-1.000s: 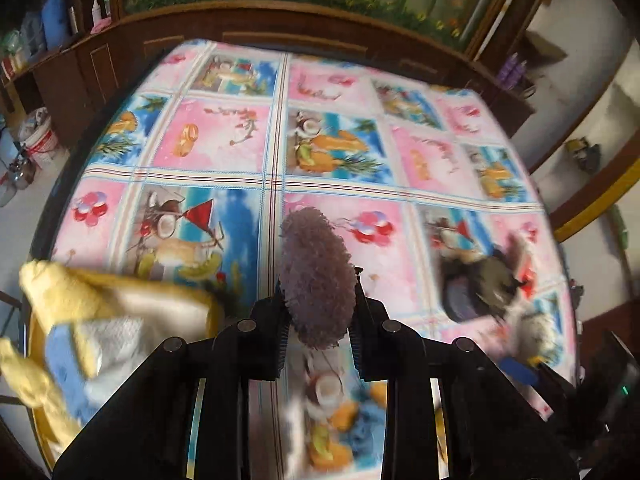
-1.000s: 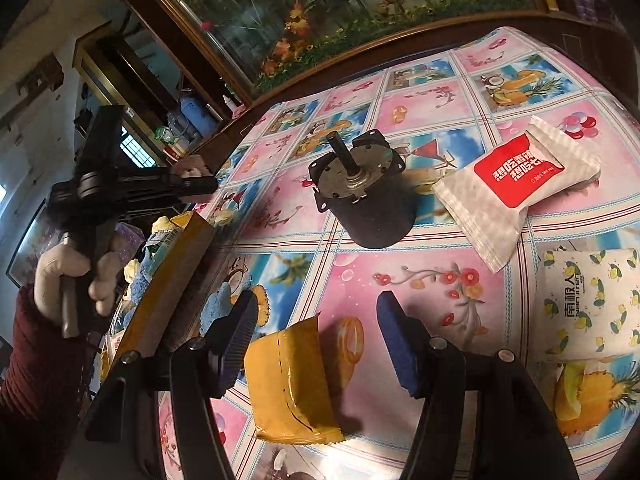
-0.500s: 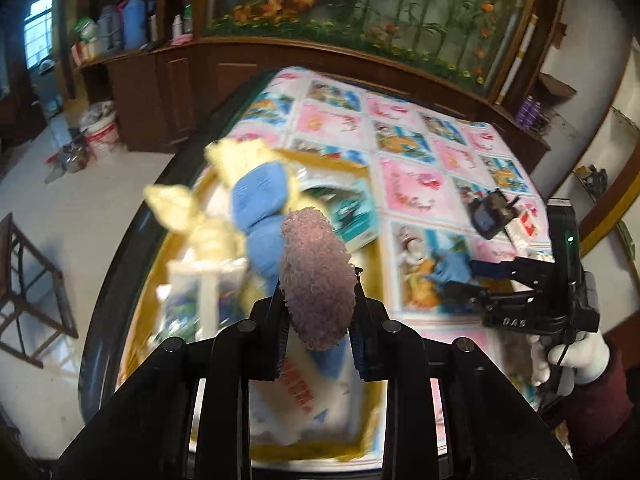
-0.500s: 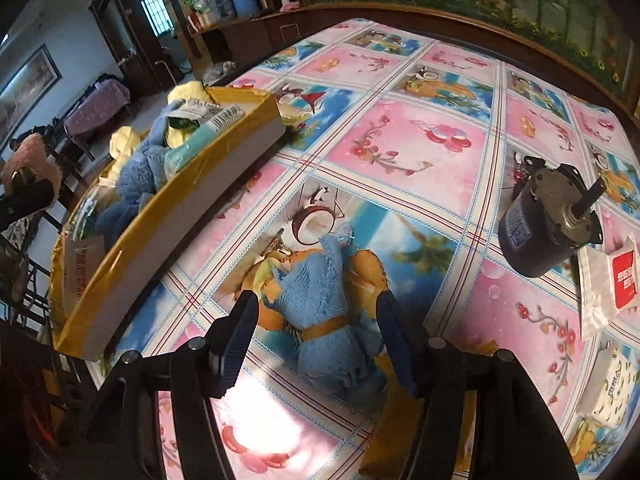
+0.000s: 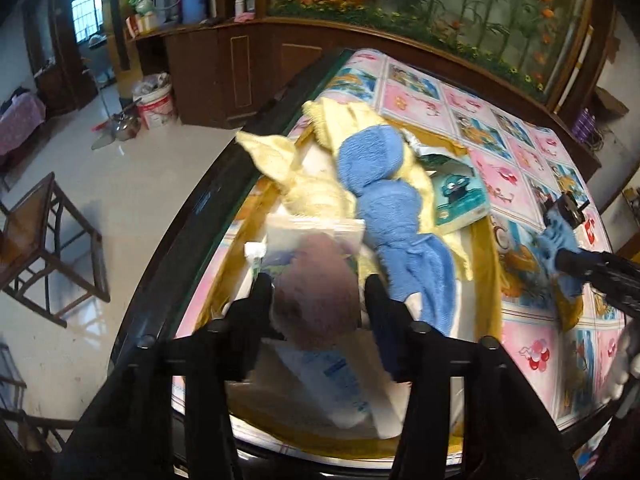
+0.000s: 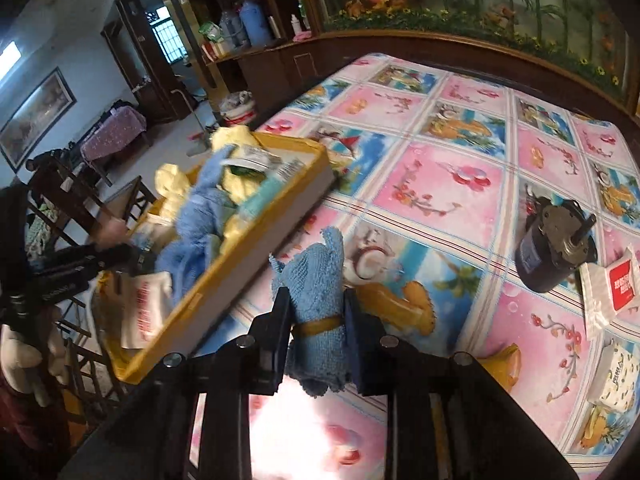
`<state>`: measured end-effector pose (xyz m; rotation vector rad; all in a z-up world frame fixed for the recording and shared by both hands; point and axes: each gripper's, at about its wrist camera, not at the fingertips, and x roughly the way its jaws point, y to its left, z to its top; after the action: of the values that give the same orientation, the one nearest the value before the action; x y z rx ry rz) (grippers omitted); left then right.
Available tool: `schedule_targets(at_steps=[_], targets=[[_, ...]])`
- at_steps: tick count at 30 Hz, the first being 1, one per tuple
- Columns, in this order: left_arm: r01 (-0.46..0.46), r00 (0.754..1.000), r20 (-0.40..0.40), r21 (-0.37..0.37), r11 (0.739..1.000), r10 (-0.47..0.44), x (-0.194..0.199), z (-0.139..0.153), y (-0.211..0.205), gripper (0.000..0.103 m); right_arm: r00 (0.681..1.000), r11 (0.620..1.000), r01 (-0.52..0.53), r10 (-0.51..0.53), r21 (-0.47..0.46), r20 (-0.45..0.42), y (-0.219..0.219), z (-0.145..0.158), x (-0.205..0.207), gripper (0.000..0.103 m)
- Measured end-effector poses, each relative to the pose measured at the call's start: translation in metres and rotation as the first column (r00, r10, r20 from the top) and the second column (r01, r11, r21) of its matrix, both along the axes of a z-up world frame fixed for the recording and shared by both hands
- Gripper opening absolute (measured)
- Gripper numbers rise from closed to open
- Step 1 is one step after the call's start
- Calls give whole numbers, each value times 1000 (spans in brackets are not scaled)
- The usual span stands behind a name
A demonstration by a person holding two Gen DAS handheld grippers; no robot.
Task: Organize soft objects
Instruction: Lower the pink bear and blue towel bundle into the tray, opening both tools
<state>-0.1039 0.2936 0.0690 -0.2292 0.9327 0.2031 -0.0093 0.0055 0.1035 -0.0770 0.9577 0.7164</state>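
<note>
Patterned tablecloth [image 6: 452, 184], tray [image 6: 256, 240] at left edge: left claw [image 5: 318, 300] opening above tray, mauve puff [image 5: 316, 292] loose between jaws; right claw [image 6: 316, 334] clenched on blue cloth [image 6: 316, 280], tray leftward.

One yellow tray [image 6: 256, 236] sat on the bench [image 6: 452, 184], with one motor [image 6: 554, 248] and two white packets [image 6: 612, 288]. There were two blue cloths [image 5: 394, 216], one yellow cloth [image 5: 316, 184], one purple ball [image 5: 314, 300] and two tongs [image 6: 316, 332].
</note>
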Motion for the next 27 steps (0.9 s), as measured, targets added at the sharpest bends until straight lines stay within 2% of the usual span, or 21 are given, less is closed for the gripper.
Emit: schedule_targets(at_steps=[4,8,12,19,21,24,27], targets=[[-11,1000,11,-58,998,11,-9,-4,12,51,995,993,-98,100,71,-21,35,18,-15,25],[-21,997,68,-96,995,27,-22,4,19,51,986,983,-165,166,76,-16,86,26,-16,25],[-20,993,115,-107,994,33,-34,6,25,51,982,979,-184,186,89,-15,132,26,0,25],[-4,992,125,-242,970,35,-39,-9,41,51,986,987,-159,160,36,-35,208,5,42,27],[2,991,131,-254,967,32,-38,-10,41,53,991,992,-126,127,27,-46,215,-3,49,28],[21,990,137,-244,970,13,-35,-12,40,65,991,995,-97,100,34,-87,212,-11,55,33],[39,987,159,-248,968,0,-33,-14,39,66,992,994,-92,96,54,-76,201,-8,50,43]])
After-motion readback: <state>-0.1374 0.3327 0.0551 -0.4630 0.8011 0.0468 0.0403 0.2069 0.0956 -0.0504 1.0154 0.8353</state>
